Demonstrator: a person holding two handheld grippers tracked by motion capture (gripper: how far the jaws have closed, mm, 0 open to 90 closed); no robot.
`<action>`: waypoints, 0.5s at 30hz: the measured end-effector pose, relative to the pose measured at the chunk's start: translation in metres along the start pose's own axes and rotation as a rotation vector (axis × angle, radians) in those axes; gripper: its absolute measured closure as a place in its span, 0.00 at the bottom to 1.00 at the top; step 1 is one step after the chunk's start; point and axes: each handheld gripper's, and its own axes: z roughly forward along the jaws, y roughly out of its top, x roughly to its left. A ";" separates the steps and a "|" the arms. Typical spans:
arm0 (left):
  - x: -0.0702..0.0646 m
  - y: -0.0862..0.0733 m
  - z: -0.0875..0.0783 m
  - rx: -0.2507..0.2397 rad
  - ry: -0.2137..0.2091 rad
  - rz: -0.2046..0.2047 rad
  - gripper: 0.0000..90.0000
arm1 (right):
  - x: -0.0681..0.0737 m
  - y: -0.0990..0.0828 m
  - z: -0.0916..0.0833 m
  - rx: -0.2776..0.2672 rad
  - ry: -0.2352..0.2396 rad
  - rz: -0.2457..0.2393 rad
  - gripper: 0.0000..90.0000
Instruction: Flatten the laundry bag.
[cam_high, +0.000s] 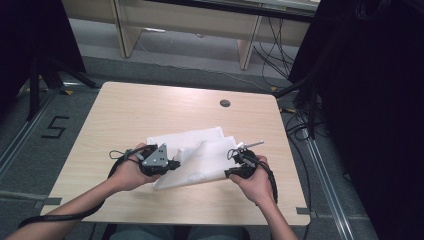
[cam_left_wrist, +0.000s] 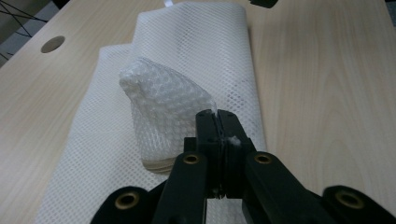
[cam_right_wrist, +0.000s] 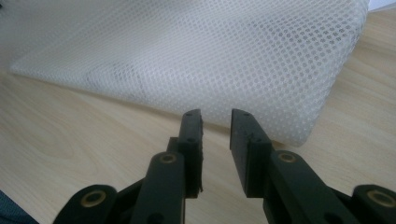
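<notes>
Two grippers at mesh cloth (cam_high: 200, 155) edges: left gripper (cam_left_wrist: 217, 122) pinching it, right gripper (cam_right_wrist: 216, 122) narrowly agape.

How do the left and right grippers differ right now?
The left gripper has its jaws shut on a pinched-up fold of the white mesh fabric; the right gripper has its jaws apart with nothing between them. The left lifts the fabric; the right sits at its edge. Both are black and hand-held over the wooden table.

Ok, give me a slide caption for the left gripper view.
Left tongs shut on a lifted fold of white mesh cloth over the wooden table.
</notes>
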 end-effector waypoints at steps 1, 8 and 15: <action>-0.002 0.000 0.001 0.000 -0.003 0.000 0.98 | 0.001 0.000 0.000 0.004 0.002 0.006 0.83; -0.012 -0.002 0.011 0.023 -0.051 0.022 0.98 | 0.007 0.006 -0.003 -0.004 0.010 0.016 0.81; -0.020 -0.003 0.018 0.024 -0.067 0.041 0.98 | 0.021 0.026 -0.004 -0.048 0.031 -0.024 0.77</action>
